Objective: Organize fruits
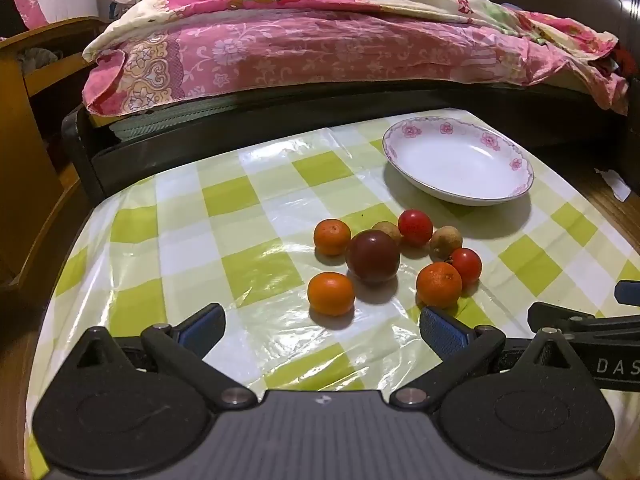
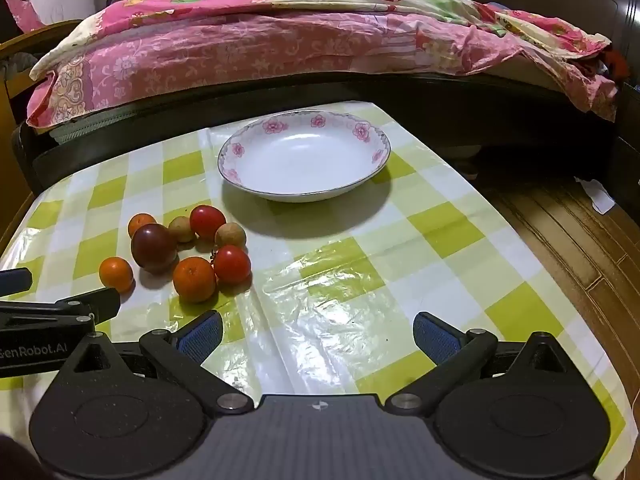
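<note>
A cluster of small fruits lies on the green-checked tablecloth (image 1: 256, 200): three oranges, one nearest (image 1: 331, 294) (image 2: 116, 274), a dark plum (image 1: 372, 256) (image 2: 154, 247), two red tomatoes, one at the back (image 1: 415, 227) (image 2: 207, 222), and two brownish round fruits, one at the right (image 1: 445, 243) (image 2: 230, 235). Behind them sits an empty white plate with pink flowers (image 1: 460, 140) (image 2: 248, 148). My left gripper (image 1: 322, 330) is open, just short of the fruits. My right gripper (image 2: 318, 336) is open over bare cloth, right of the cluster and in front of the plate.
A bed with a pink floral quilt (image 1: 304, 52) runs along the far side, its dark frame close behind the table. Wooden furniture (image 1: 24, 128) stands at the left. Wooden floor (image 2: 580, 248) lies beyond the table's right edge, with a scrap of white paper (image 2: 598, 196).
</note>
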{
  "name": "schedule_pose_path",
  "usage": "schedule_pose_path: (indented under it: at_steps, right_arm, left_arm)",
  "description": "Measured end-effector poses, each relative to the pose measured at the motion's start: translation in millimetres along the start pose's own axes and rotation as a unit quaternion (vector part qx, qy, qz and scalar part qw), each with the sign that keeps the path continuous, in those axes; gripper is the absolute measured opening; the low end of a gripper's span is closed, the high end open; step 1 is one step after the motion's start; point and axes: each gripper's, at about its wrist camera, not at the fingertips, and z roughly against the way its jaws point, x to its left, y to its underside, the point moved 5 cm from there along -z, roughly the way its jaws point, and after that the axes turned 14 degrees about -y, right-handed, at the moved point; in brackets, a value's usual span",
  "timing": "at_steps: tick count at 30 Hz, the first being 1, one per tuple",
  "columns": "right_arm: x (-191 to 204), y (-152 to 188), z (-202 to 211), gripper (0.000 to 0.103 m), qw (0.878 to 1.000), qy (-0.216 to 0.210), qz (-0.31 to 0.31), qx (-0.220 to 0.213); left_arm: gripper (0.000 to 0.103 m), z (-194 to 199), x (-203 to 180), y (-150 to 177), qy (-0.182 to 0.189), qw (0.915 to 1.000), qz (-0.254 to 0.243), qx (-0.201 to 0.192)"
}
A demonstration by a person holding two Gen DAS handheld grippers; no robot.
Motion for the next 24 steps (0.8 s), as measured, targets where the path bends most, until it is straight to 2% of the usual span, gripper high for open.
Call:
schedule_pose_path:
  at_steps: [24]
  right_arm:
    - [1.3,3.4,-4.1,0.096,1.000,-0.003,-0.008,0.008]
  left_arm:
    - [0.103,2.6,-1.8,3.2,-0.003,0.9999,-0.010,-0.009]
